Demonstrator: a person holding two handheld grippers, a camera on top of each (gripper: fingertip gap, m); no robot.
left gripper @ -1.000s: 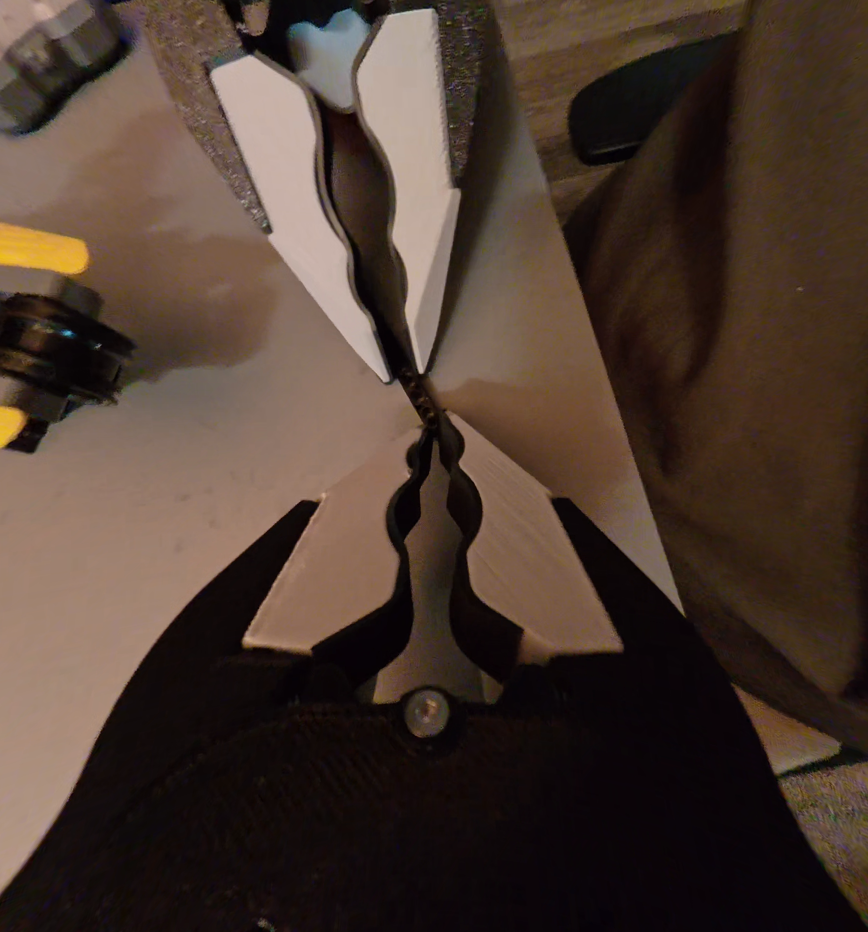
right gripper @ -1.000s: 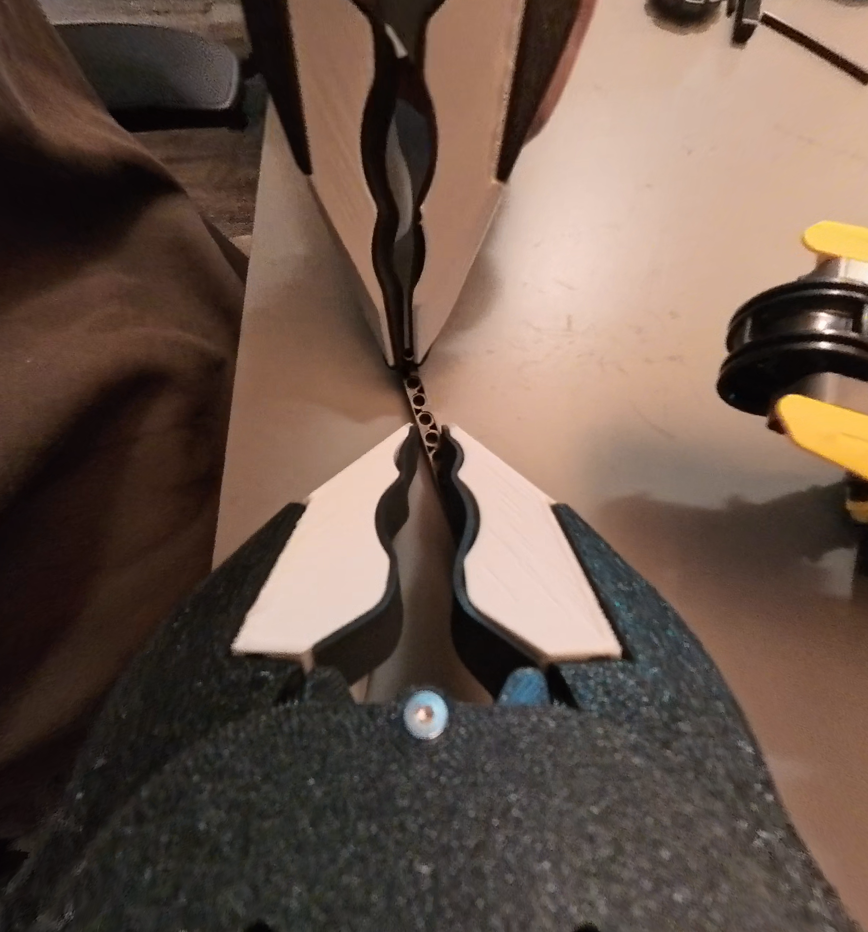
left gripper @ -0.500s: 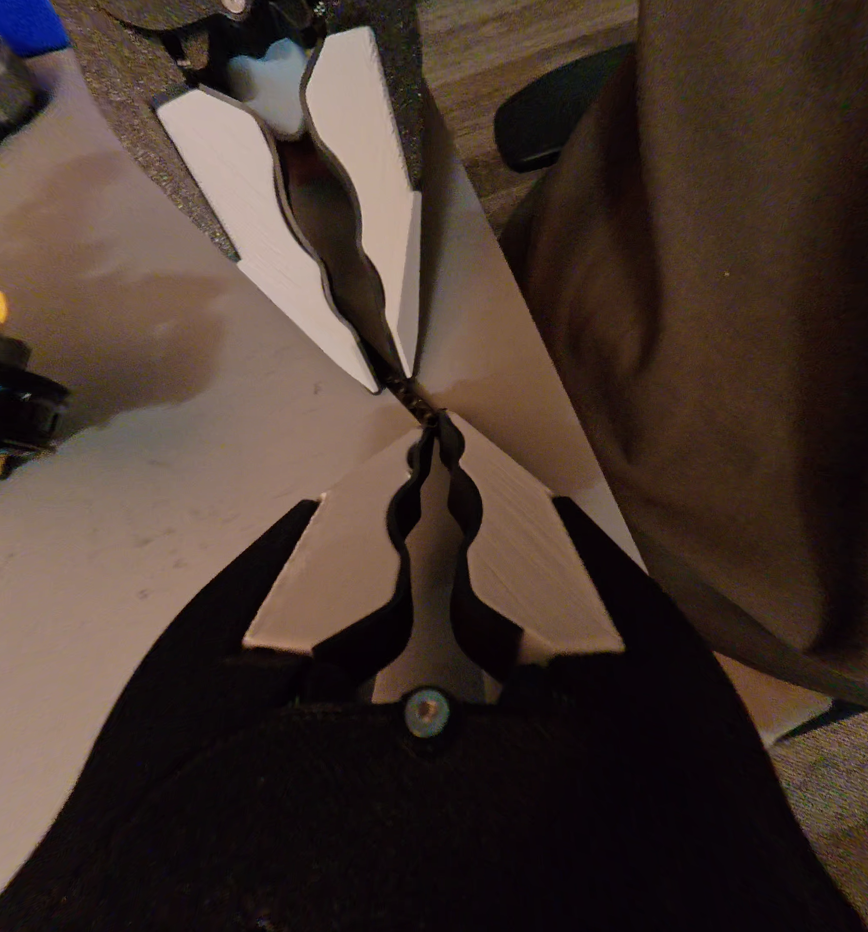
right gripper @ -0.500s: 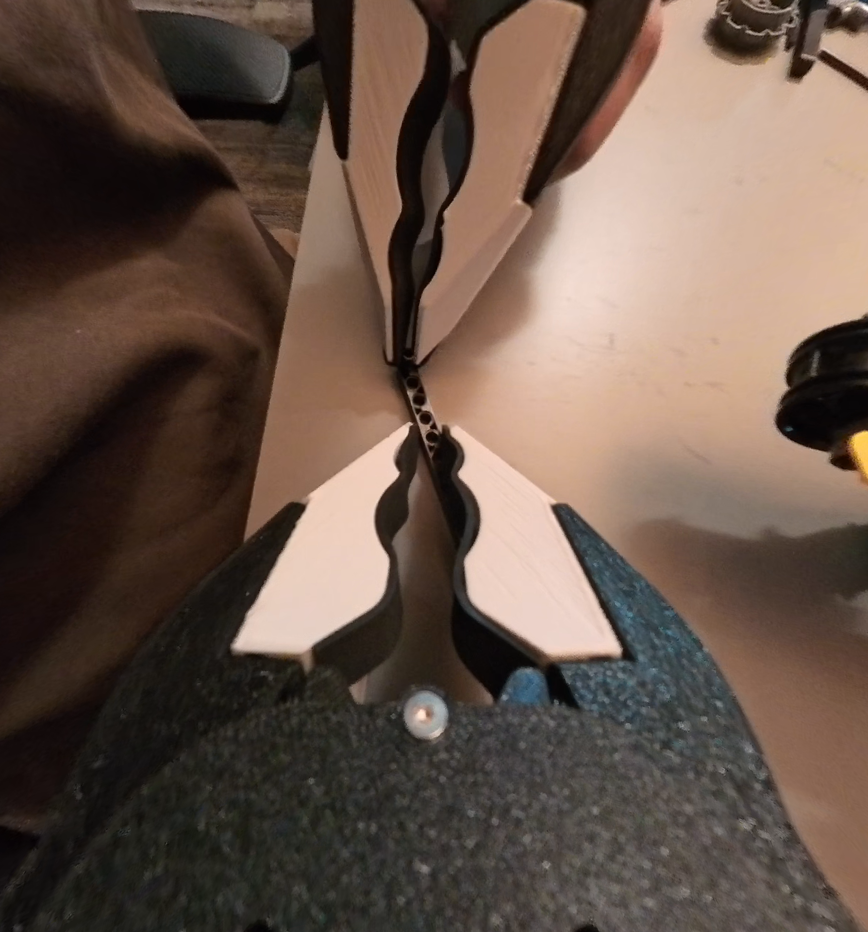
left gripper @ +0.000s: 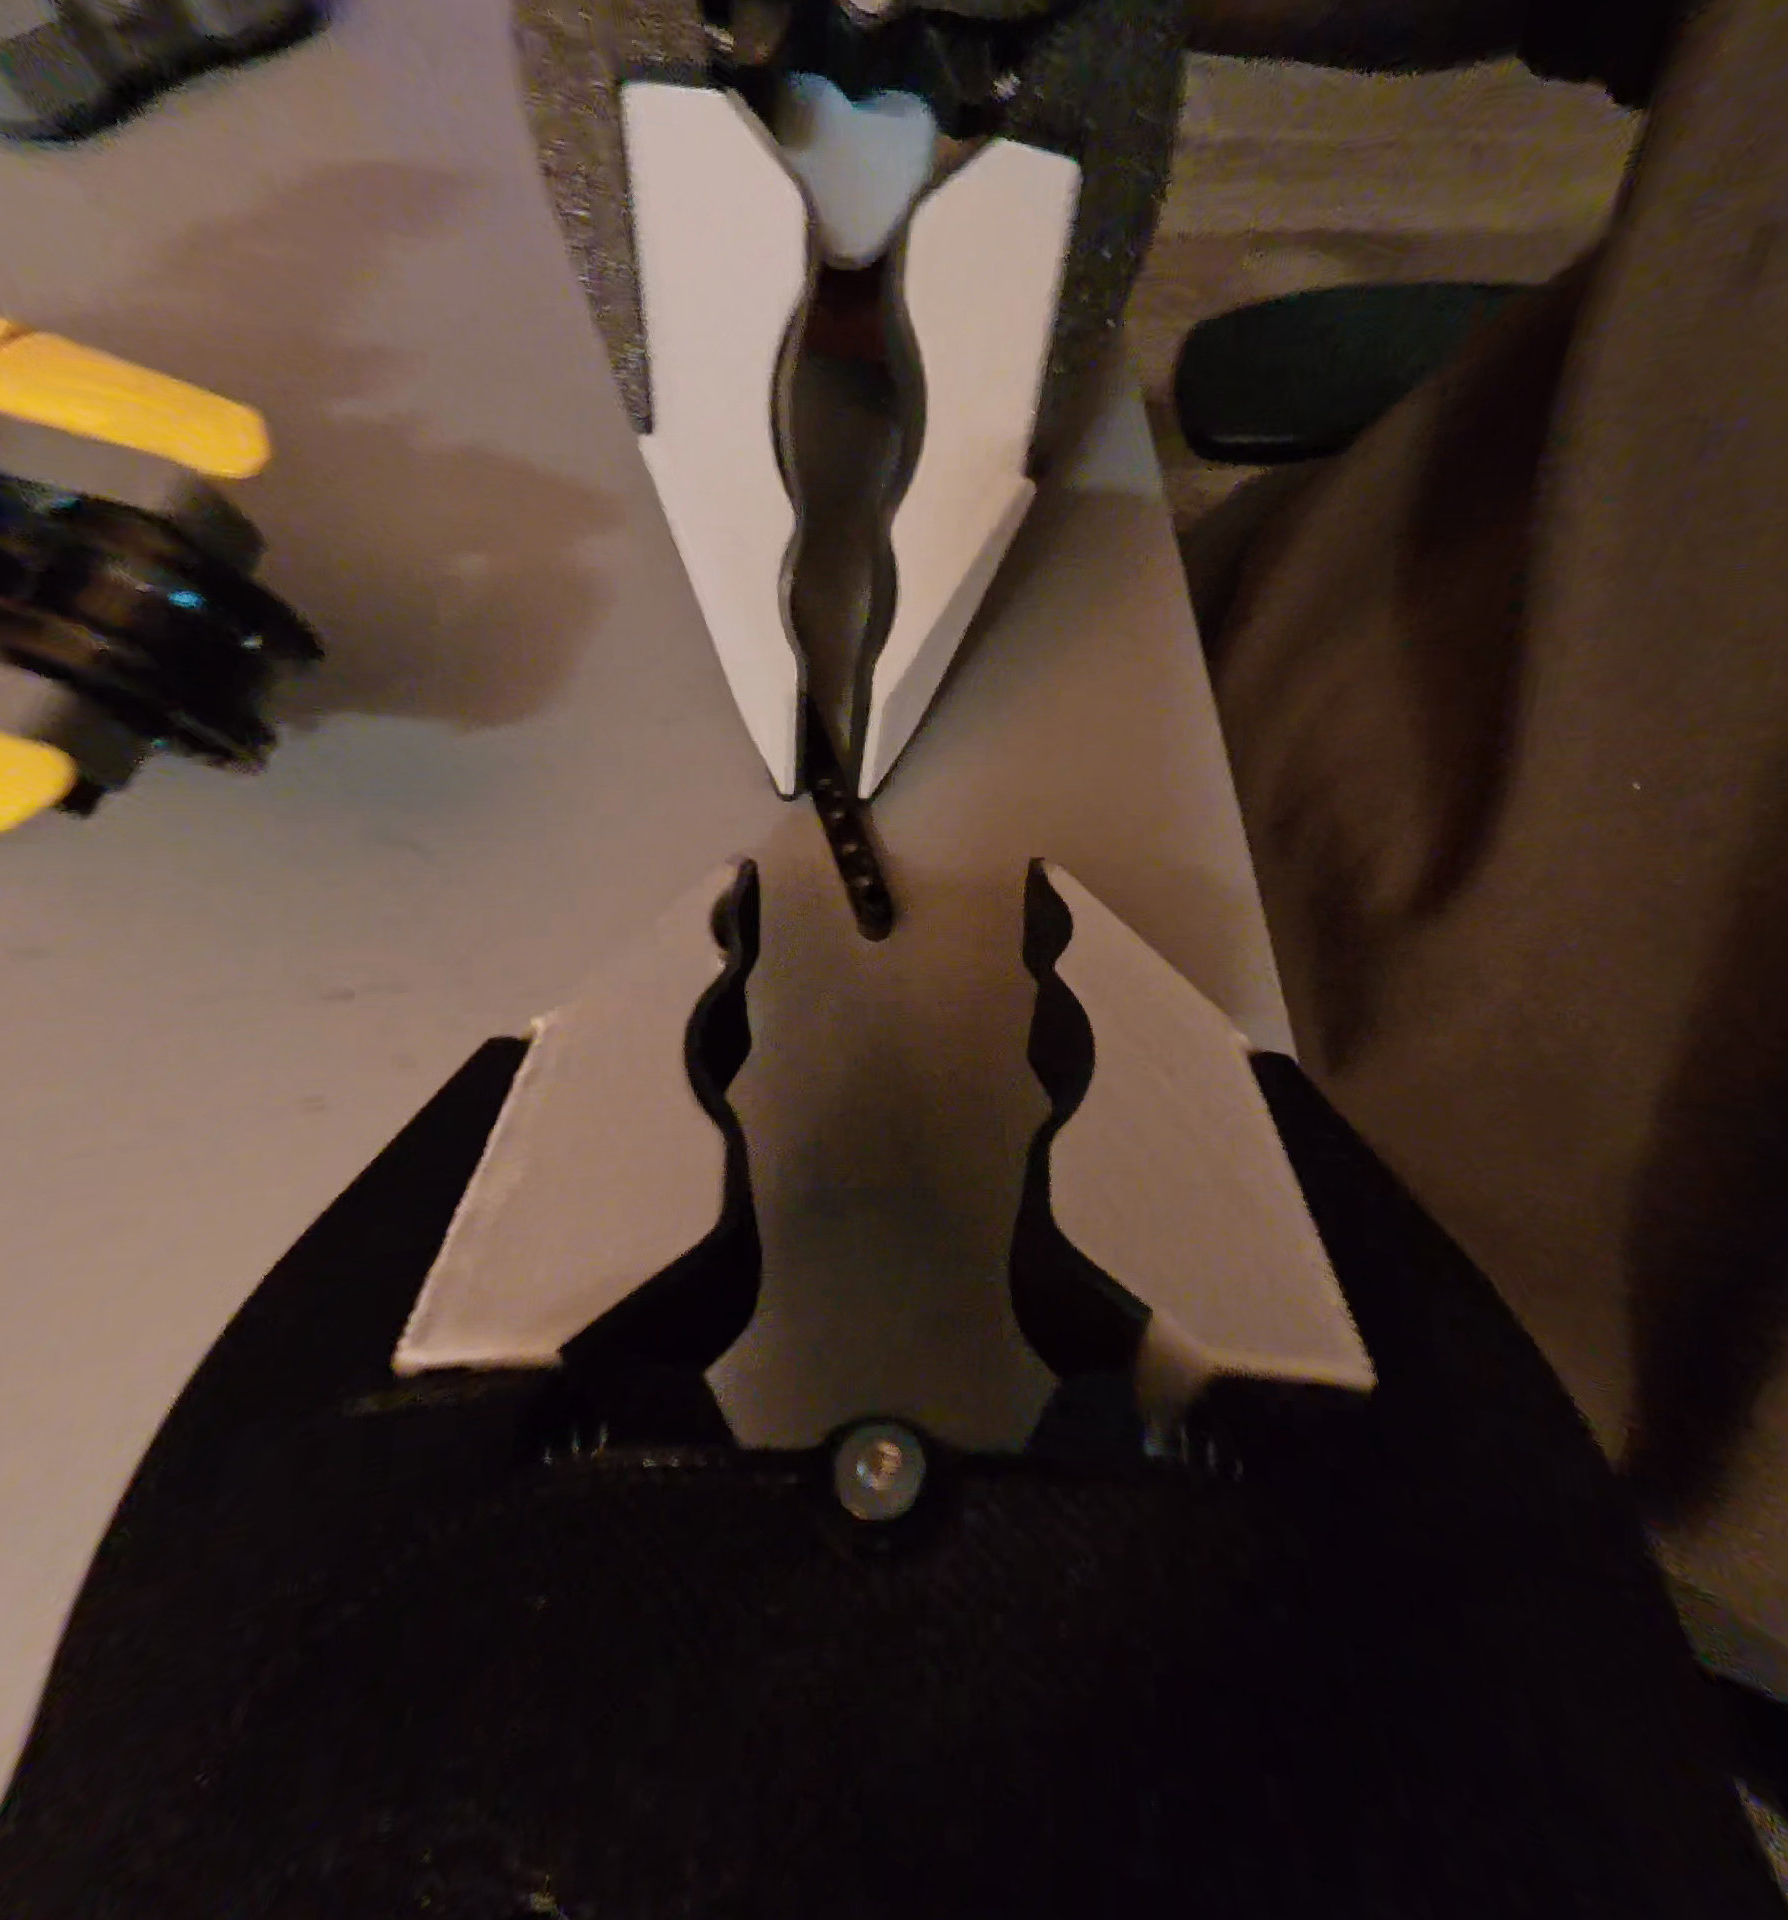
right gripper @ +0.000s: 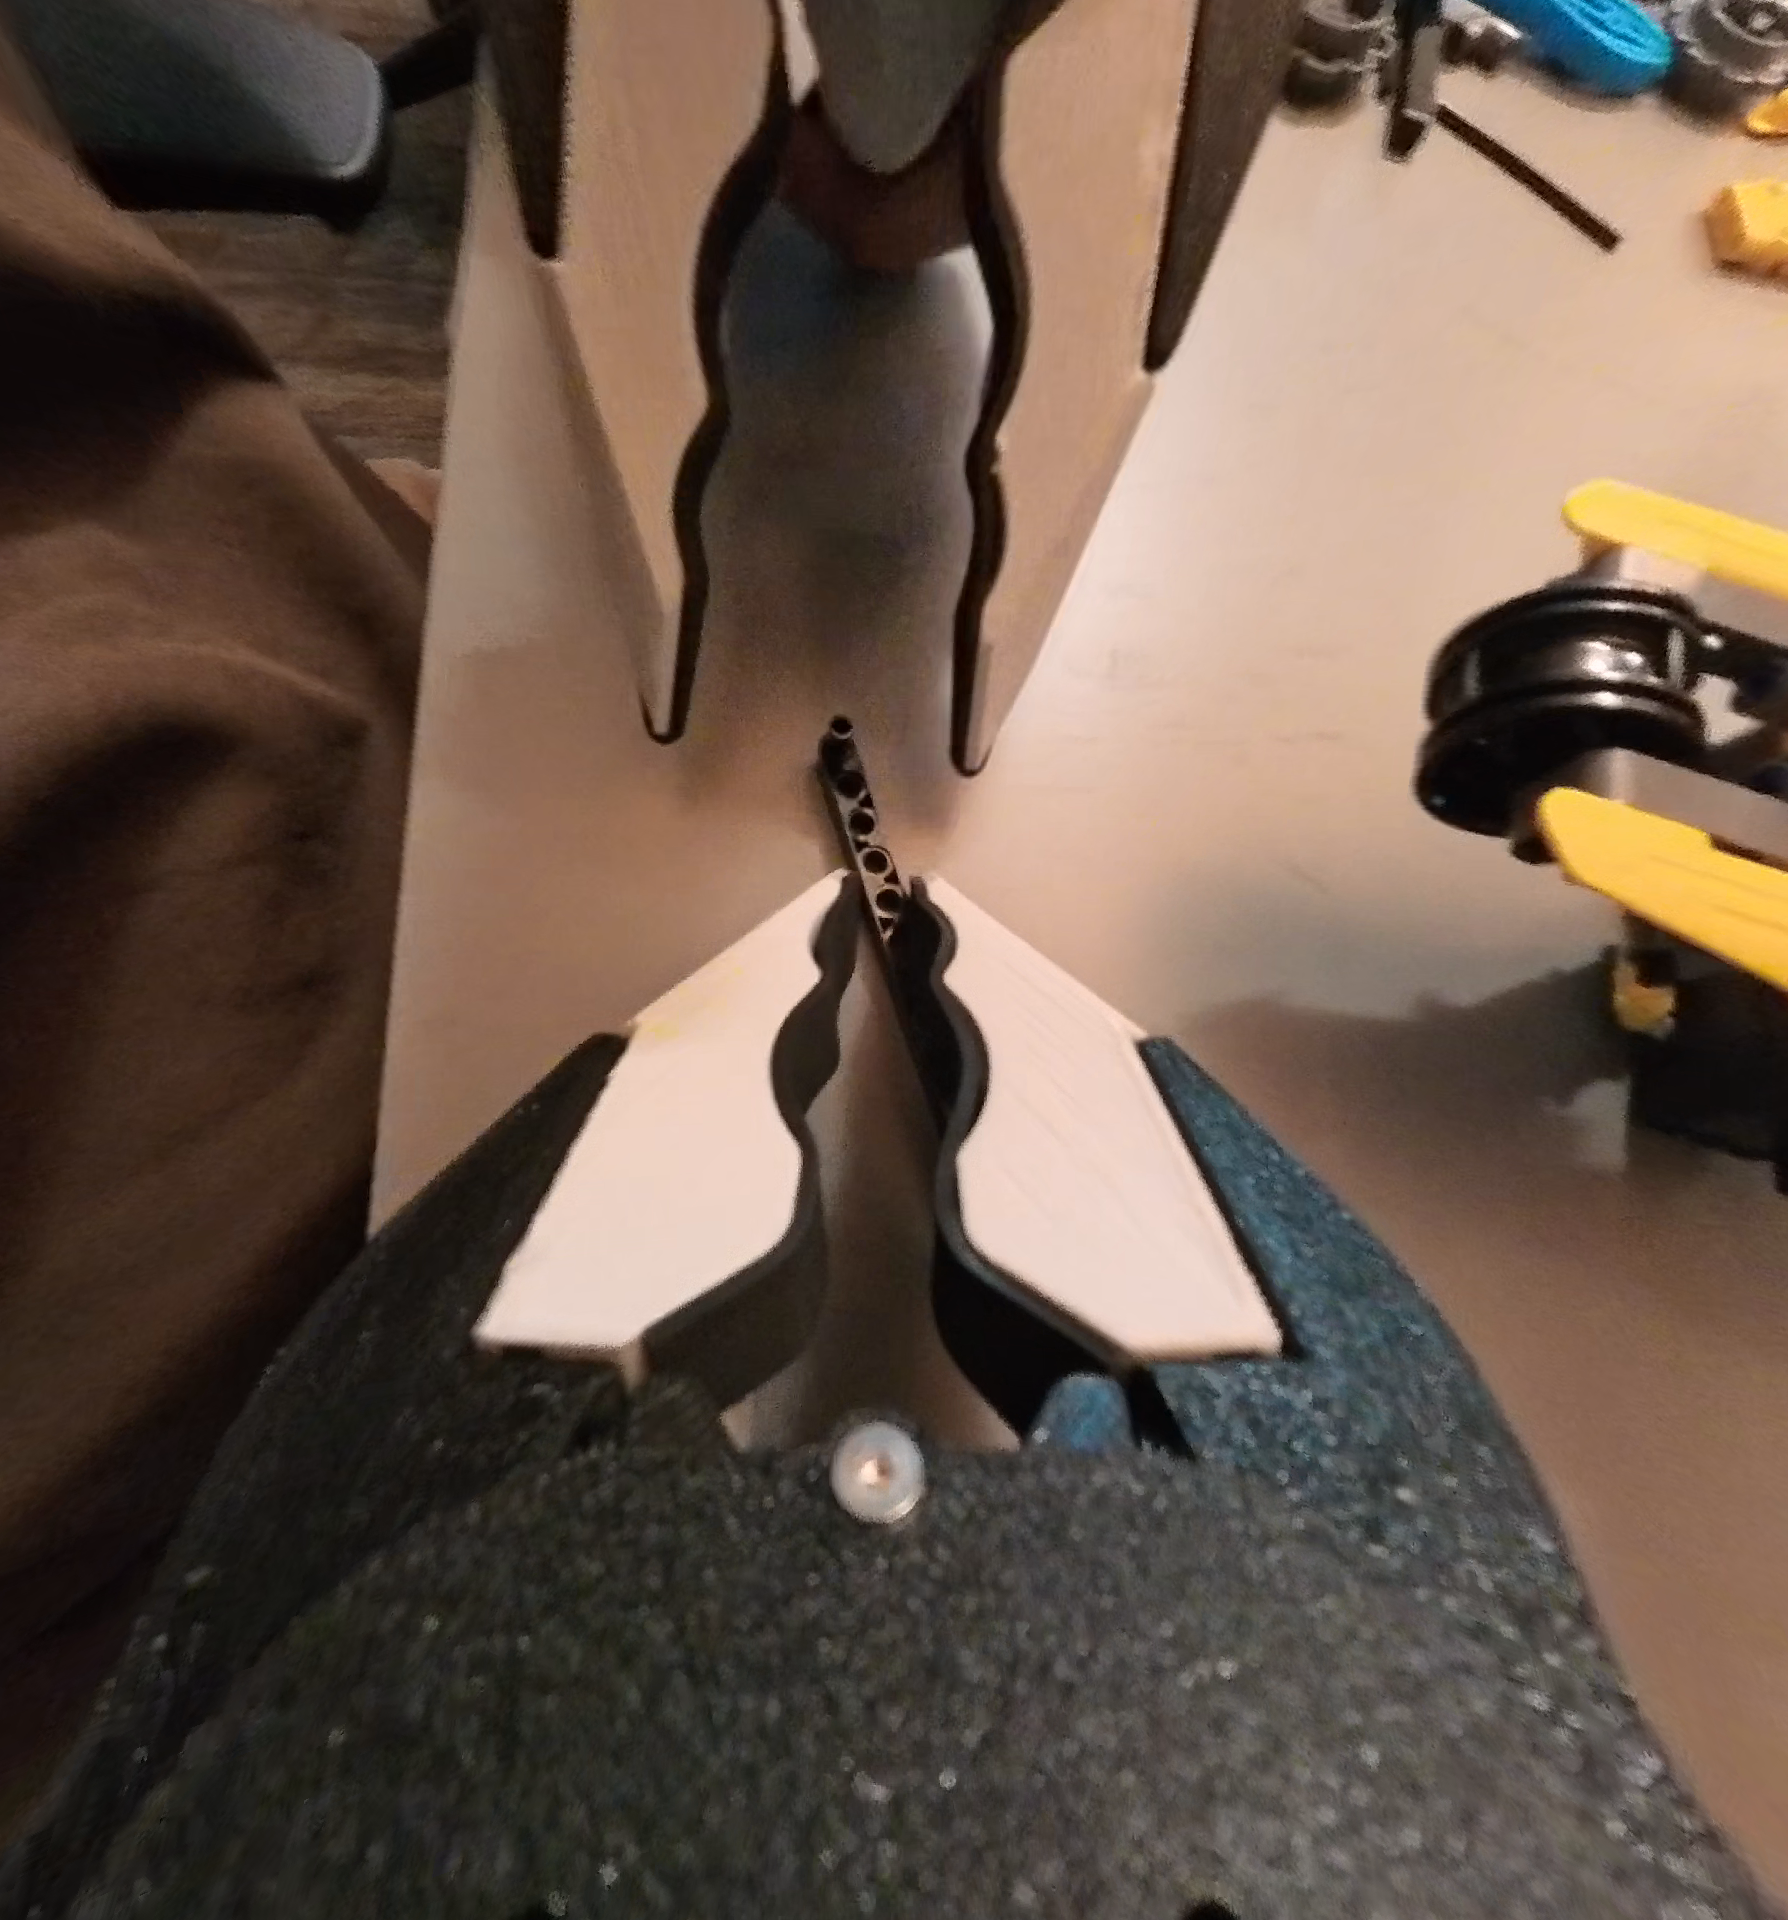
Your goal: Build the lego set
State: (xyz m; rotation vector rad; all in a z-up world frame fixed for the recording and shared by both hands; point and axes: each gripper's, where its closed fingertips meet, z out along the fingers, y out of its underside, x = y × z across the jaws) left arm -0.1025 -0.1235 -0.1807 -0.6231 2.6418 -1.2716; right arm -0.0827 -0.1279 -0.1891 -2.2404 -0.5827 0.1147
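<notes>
At centre frame above the table (right gripper: 1233, 644), the right gripper (right gripper: 885, 883) pinches a black holed beam (right gripper: 869, 847) between closed fingers. Opposite, the left gripper (left gripper: 890, 883) gapes open, its fingers either side of the beam's free end, not touching.

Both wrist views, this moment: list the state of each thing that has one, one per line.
left gripper: open, fingers apart on either side of the beam's free end, not touching it.
right gripper: shut on the black beam.
black beam: thin, with a row of holes, held at one end, above the table.
yellow and black wheeled model: resting on the table, untouched.
</notes>
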